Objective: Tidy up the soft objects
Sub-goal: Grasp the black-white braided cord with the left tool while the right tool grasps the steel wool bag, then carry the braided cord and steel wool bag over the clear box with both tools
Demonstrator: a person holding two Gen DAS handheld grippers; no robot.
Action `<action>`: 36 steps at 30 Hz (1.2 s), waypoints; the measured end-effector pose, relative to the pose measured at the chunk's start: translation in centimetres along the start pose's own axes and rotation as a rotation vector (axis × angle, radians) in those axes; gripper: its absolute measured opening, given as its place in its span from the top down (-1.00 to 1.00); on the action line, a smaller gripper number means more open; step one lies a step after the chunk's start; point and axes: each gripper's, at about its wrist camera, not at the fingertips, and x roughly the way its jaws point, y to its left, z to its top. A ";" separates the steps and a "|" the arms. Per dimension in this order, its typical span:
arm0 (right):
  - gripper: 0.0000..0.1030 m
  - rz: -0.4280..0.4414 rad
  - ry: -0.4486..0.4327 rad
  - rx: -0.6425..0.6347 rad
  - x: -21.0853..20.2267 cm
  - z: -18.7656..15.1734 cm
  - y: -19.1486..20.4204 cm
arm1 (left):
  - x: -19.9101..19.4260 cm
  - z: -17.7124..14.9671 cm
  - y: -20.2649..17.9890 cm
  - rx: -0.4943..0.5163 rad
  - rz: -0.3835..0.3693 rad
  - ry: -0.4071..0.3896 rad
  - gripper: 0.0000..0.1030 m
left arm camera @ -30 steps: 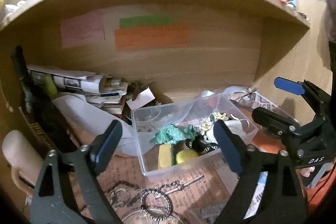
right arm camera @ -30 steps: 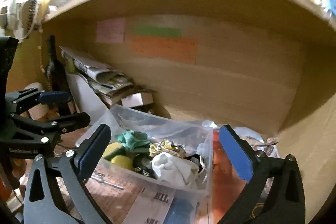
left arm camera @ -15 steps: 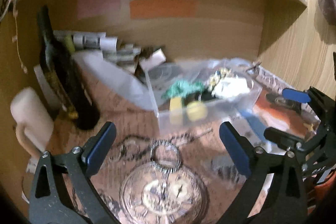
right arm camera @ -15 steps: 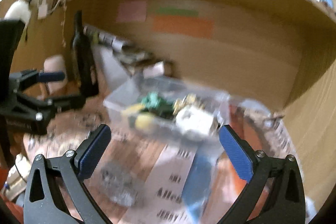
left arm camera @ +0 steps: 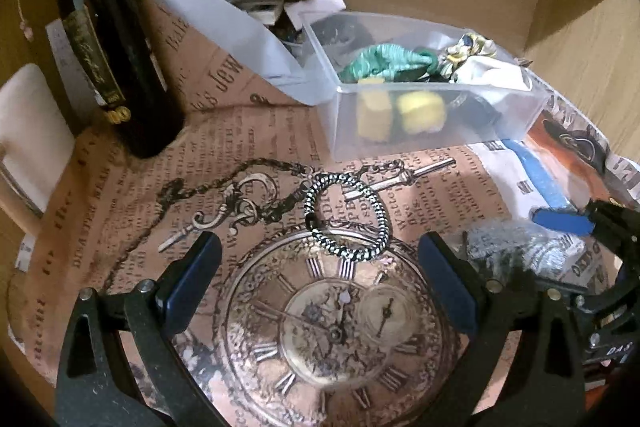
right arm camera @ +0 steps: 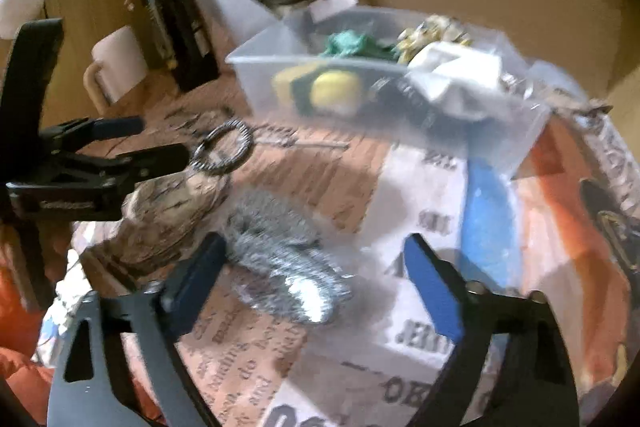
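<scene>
Scrunchies are the target now: both grippers have pulled back from the clear bin [left arm camera: 424, 115] at the mat's far edge and dropped low. The left gripper [left arm camera: 320, 291], jaws wide and empty, frames the black-and-white scrunchie [left arm camera: 347, 217] mid-mat; the right gripper [right arm camera: 316, 291], equally wide, frames the grey fuzzy scrunchie [right arm camera: 284, 267] nearer the right edge. Two pickups look imminent.

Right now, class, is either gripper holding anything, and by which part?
Nothing is held. The left gripper and right gripper are both open and empty.
</scene>
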 end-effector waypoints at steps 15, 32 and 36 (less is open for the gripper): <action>0.36 -0.037 -0.041 0.002 -1.1 0.1 -1.3 | 3.5 0.8 -1.5 0.062 -0.028 0.049 -0.20; 0.37 -0.125 -0.252 0.074 -6.0 3.3 -4.4 | -1.7 1.3 -2.3 0.094 -0.057 -0.112 0.68; 0.37 -0.130 -0.318 0.065 -7.5 4.8 -4.5 | -4.3 2.9 -2.4 0.092 -0.068 -0.192 0.68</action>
